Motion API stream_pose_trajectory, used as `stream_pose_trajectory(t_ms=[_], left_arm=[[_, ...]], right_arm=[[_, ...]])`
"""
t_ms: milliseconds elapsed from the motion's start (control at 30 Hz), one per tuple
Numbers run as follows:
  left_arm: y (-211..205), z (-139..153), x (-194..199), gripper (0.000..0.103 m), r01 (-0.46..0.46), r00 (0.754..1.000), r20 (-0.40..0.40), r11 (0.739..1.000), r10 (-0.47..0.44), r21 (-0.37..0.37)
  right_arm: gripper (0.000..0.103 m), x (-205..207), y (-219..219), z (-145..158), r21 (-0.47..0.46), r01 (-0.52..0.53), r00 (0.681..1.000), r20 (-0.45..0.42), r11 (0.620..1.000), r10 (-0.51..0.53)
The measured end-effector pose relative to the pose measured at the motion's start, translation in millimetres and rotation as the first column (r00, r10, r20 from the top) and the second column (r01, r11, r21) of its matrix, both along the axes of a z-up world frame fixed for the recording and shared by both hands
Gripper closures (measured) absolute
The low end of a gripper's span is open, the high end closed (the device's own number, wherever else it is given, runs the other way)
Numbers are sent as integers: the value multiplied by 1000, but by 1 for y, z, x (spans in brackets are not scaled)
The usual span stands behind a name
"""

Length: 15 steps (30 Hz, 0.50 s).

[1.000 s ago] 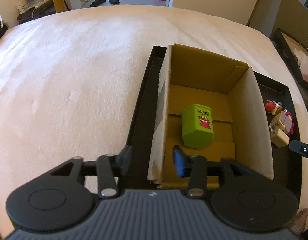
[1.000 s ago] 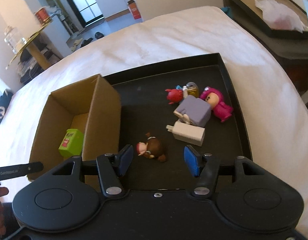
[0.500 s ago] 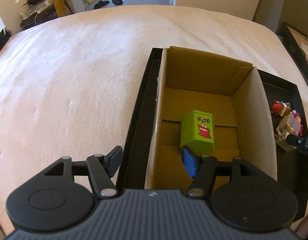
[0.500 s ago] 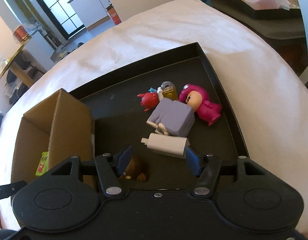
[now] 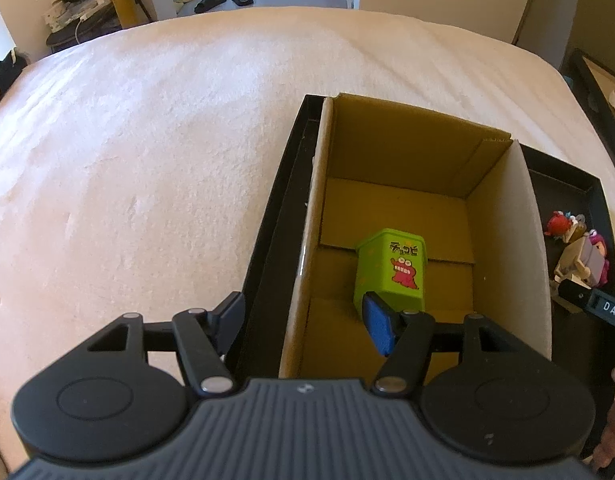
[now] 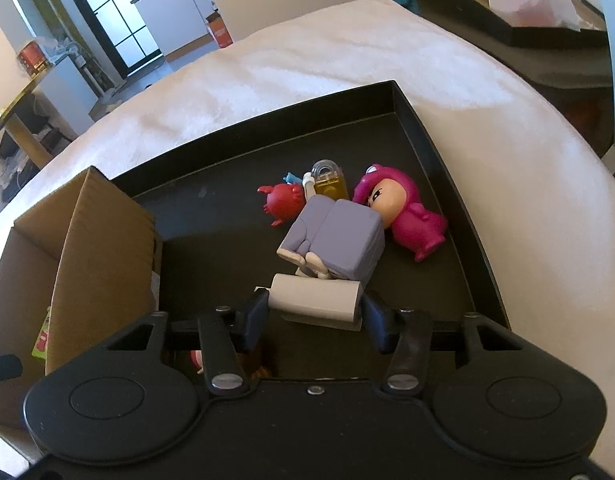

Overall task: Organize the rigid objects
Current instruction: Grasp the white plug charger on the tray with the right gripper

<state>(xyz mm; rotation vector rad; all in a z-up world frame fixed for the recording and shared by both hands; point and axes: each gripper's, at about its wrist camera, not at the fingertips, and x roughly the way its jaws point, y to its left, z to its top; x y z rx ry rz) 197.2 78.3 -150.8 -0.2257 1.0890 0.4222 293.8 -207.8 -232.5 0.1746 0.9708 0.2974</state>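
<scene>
A cardboard box (image 5: pixel 503 216) stands in the left part of a black tray (image 6: pixel 459 184). A green printed carton (image 5: pixel 391 272) lies inside the box. My left gripper (image 5: pixel 303 320) is open, straddling the box's left wall. In the right wrist view, a white charger block (image 6: pixel 313 306) lies on the tray between the fingers of my open right gripper (image 6: pixel 313 316). Behind it lie a lavender block figure (image 6: pixel 339 240), a pink hooded doll (image 6: pixel 399 216), a red crab toy (image 6: pixel 281 202) and a small yellow bottle (image 6: pixel 327 182).
The tray sits on a cream blanket-covered surface (image 5: pixel 147 140). A brown toy (image 6: pixel 255 364) lies partly hidden under my right gripper. Another dark tray with a white bag (image 6: pixel 523 4) stands off to the right. Room furniture is in the background.
My right gripper has moved forward and right, from above the brown toy to around the white charger block. My left gripper has drawn back and shifted slightly along the box's left wall.
</scene>
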Motion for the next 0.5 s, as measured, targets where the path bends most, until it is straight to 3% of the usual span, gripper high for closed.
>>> stream_pose_trajectory(t_ms=[500], left_arm=[[7,4,-19,40,27,999,46,1000,-27,3]], right_arm=[[54,-15,0,37,21,-21,998,68,1000,20]])
